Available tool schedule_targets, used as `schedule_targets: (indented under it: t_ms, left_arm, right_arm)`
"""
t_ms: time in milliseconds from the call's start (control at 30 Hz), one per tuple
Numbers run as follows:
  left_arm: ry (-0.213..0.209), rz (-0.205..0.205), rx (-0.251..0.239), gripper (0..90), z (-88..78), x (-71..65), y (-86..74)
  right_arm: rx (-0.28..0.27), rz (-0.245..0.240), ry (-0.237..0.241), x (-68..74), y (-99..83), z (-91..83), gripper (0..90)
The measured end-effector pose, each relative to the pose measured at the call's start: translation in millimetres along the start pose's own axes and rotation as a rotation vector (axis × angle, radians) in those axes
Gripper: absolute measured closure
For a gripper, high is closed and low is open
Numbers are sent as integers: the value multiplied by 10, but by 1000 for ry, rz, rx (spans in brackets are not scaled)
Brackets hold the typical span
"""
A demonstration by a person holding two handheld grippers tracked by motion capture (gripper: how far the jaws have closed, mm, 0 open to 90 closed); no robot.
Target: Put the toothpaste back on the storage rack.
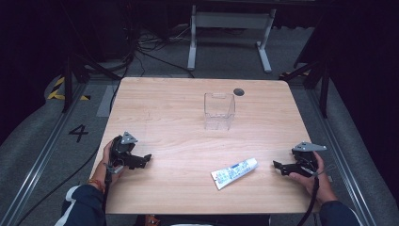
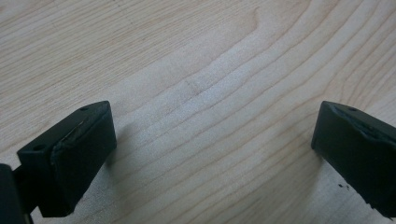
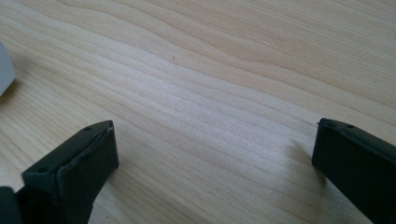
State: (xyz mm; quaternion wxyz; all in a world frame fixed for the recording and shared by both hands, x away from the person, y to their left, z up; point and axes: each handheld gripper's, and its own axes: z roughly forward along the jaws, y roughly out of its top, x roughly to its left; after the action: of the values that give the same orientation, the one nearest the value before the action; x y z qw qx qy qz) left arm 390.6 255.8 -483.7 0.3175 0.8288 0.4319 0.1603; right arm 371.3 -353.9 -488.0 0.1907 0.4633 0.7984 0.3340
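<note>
Dark floor with cables and metal frame legs surrounds a pale wooden table, seen from above in the high view. At the near left, the person's left hand rests the left gripper on the wood, pointing toward the middle of the table; in the left gripper view its jaws stand wide apart with nothing but bare wood grain between them. Farther in, past the centre toward the far side, a clear plastic container stands upright and looks empty. Nearer and to the right of centre lies a white toothpaste tube with blue print, flat on the table and angled, its crimped end toward the near edge. Just right of it, apart and not touching, the right gripper points at the tube from the right hand; the right gripper view shows its jaws spread wide and empty, with a pale edge at the far left of the view that may be the tube. Judging from this, nothing is done yet: the tube is ungrasped and well apart from the container, so the grasp, carry and placing all remain, if the container is indeed where the tube belongs.
</note>
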Motion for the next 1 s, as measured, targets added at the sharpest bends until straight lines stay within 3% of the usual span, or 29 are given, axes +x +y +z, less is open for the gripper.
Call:
schedule_targets:
  t_ms: [167,200,267,400,633,700,800,833,867,933,1000]
  left_arm:
    - [-15,30,11,4,-30,19,-18]
    - [-19,18,12,3,-34,10,-27]
    - [-20,43,9,4,-45,25,-35]
    - [-37,43,5,3,-53,33,-55]
    - [-49,50,4,1,-51,43,-55]
    - [-51,51,4,1,-50,43,-55]
    - [-46,50,4,2,-51,41,-55]
    - [-47,46,3,2,-51,38,-57]
    - [-48,48,3,3,-52,39,-57]
    - [-49,52,2,3,-52,42,-58]
    - [-40,66,0,3,-55,50,-55]
  right_arm:
    - [0,-6,6,-8,-3,-3,5]
    - [0,-6,7,-9,-3,-4,5]
    - [-1,-8,7,-11,-6,-5,5]
    - [2,-12,11,-16,-7,-11,5]
    - [41,-21,17,-9,-7,-57,5]
    - [61,-49,7,2,2,-87,17]
    - [59,-80,46,20,21,-127,188]
    - [62,-89,55,31,32,-142,208]
    - [65,-98,58,43,43,-152,162]
    - [54,-113,80,74,70,-181,193]
    - [45,-129,100,105,98,-212,160]
